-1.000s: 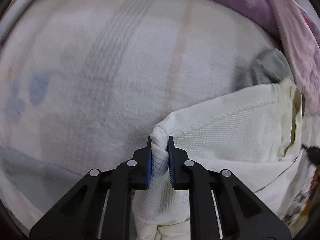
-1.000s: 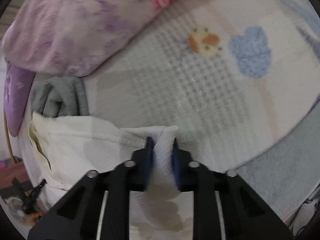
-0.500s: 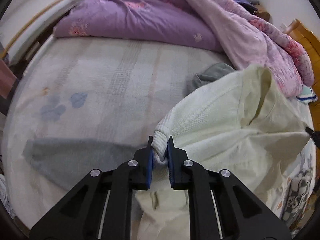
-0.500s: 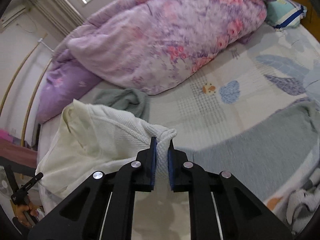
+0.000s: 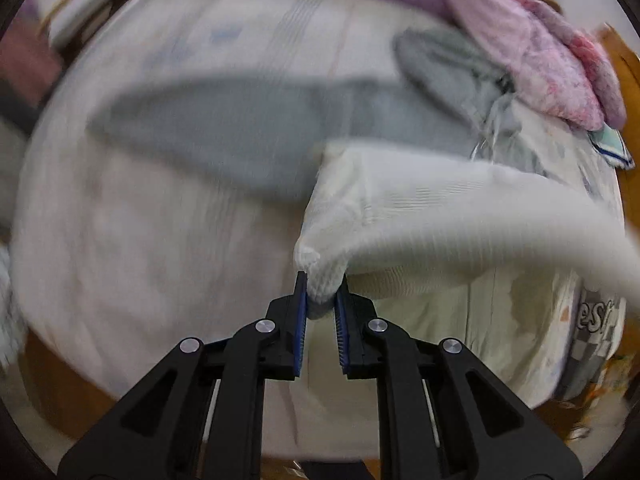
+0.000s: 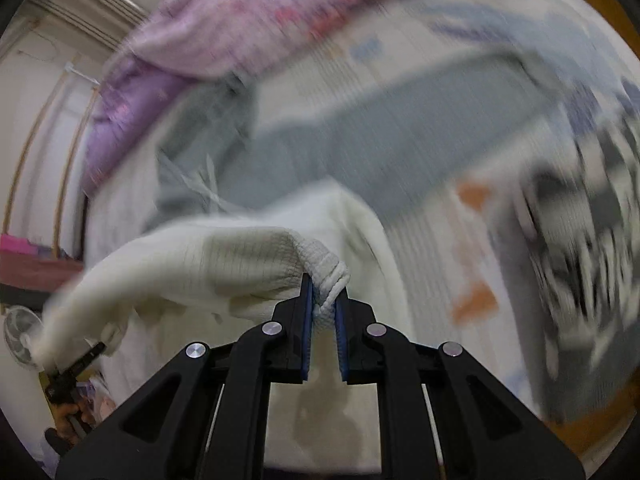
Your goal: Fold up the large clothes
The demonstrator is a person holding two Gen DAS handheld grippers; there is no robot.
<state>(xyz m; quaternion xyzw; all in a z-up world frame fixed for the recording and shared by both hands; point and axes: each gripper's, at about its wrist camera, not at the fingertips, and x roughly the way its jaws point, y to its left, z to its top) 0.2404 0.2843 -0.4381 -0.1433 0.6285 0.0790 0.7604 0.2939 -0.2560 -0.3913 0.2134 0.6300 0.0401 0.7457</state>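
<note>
1. Hanging between the two tools, a cream waffle-knit garment [image 5: 420,208] is stretching from one bunched corner to the other, well above the bed.
2. Clamping one corner, the left gripper [image 5: 321,300] is pressing its blue pads [image 5: 301,320] on a gathered wad of the knit; the cloth is running away to the right of its fingers and slightly ahead.
3. Pinching the opposite corner, the right gripper [image 6: 323,308] is squeezing a twisted roll of the same fabric, with the rest of the piece trailing off to the left of its fingers.
4. Sagging in a curve between the grips, the fabric is reading as soft and limp, thick but fairly light; it is probably not slippery, since the textured weave is giving the pads good bite.
5. Judging from the drape, the corners or hem edges are the sensible holds, because a grip in the middle would be letting both sides collapse.
6. Lying below and ahead of both tools, a pale patterned bed sheet [image 5: 168,240] is offering a broad, soft, yielding surface for laying the piece flat.
7. Spreading across that sheet beyond the fingers, a long grey garment [image 5: 248,128] is occupying part of the space.
8. Piling up at the far side of the bed, a purple and pink floral duvet [image 6: 248,36] is bordering the working area.
9. Blurring heavily, the remaining room detail is staying hard to read.
</note>
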